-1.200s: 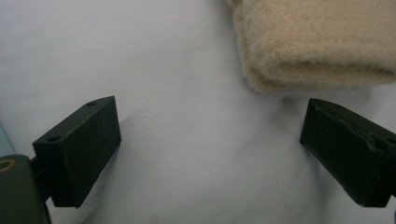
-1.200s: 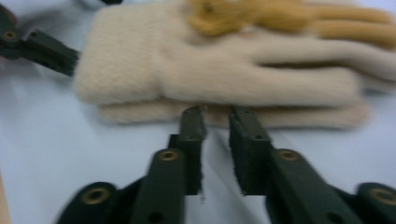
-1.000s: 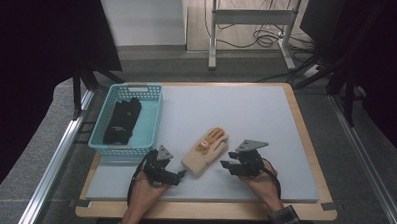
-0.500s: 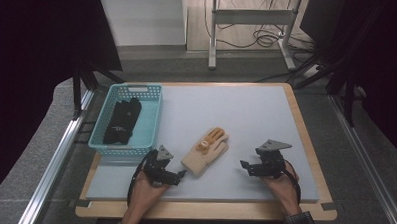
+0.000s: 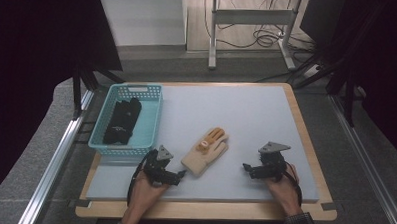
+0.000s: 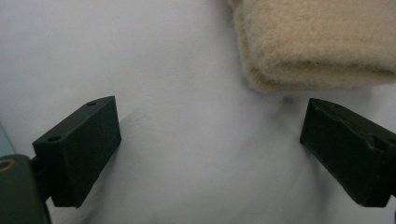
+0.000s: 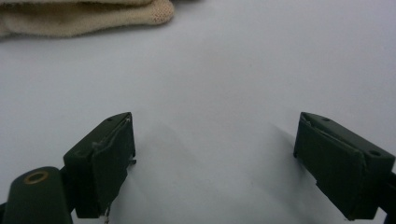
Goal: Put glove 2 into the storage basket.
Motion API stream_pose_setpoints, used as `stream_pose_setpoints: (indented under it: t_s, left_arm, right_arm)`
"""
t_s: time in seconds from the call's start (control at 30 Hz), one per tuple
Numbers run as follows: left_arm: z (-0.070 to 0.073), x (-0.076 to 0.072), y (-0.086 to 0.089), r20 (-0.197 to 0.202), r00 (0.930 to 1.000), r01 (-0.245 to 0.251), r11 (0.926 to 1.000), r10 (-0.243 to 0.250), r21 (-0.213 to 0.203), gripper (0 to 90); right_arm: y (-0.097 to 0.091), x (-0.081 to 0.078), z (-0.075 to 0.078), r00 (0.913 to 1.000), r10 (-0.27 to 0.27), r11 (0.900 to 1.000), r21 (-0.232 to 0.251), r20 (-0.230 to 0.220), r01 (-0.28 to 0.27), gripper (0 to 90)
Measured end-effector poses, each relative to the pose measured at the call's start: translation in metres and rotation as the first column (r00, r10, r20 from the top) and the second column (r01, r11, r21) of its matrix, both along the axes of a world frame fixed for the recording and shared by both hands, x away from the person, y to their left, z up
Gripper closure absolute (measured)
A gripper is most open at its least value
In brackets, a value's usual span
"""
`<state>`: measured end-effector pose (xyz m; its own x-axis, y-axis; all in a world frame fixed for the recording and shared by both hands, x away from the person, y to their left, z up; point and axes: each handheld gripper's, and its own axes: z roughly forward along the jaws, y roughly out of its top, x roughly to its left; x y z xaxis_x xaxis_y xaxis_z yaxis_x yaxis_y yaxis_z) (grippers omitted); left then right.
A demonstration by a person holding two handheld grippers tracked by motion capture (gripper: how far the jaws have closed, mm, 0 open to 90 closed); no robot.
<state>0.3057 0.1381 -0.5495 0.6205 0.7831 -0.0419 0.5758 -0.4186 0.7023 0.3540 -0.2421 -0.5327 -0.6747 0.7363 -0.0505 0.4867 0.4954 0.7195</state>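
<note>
A cream glove (image 5: 205,151) with orange fingertips lies flat on the white mat, cuff toward me. My left gripper (image 5: 180,174) rests low on the mat just left of the cuff, open, with nothing between its jaws. The glove's cuff (image 6: 313,44) sits a short way ahead of the left gripper (image 6: 210,140). My right gripper (image 5: 246,168) stands open on the mat well to the right of the glove. Beyond the right gripper (image 7: 215,158), the cream glove (image 7: 84,18) lies at the upper left.
A teal basket (image 5: 153,120) at the left of the mat holds dark folded gloves (image 5: 121,120). The white mat (image 5: 246,118) lies on a wooden board (image 5: 308,141). Metal rails run along both sides of the table.
My right gripper has pulled away from the glove to the right and now rests apart from it. The left gripper and the glove have stayed put.
</note>
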Motion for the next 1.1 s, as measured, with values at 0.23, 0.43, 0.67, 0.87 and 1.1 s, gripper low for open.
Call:
stream_pose_setpoints:
  t_s: [0.23, 0.43, 0.67, 0.87, 1.1]
  left_arm:
    - [0.001, 0.000, 0.000, -0.001, 1.0000, 0.002, 1.0000, -0.002, 0.000, 6.1]
    - [0.007, -0.003, 0.002, -0.026, 0.9993, 0.025, 0.9991, -0.026, -0.033, 7.2]
    - [0.025, -0.003, 0.001, -0.023, 0.9993, 0.026, 0.9960, -0.028, -0.086, 6.8]
    - [0.043, 0.010, -0.019, -0.018, 0.9979, 0.061, 0.9962, -0.062, -0.063, 6.8]
    - [0.050, 0.035, -0.045, -0.041, 0.9959, 0.078, 0.9962, -0.080, -0.038, 6.9]
  right_arm:
    - [0.000, 0.000, 0.000, 1.0000, -0.001, 1.0000, -0.002, 0.002, 0.001, 12.1]
    - [0.000, 0.000, 0.000, 1.0000, -0.002, 1.0000, -0.002, 0.002, 0.002, 12.0]
    - [0.000, 0.000, 0.000, 1.0000, -0.003, 1.0000, 0.000, 0.001, 0.003, 12.0]
    - [0.000, 0.000, 0.000, 1.0000, -0.003, 1.0000, 0.000, 0.001, 0.003, 12.1]
    - [0.000, 0.000, 0.000, 1.0000, -0.003, 1.0000, 0.001, 0.002, 0.003, 12.1]
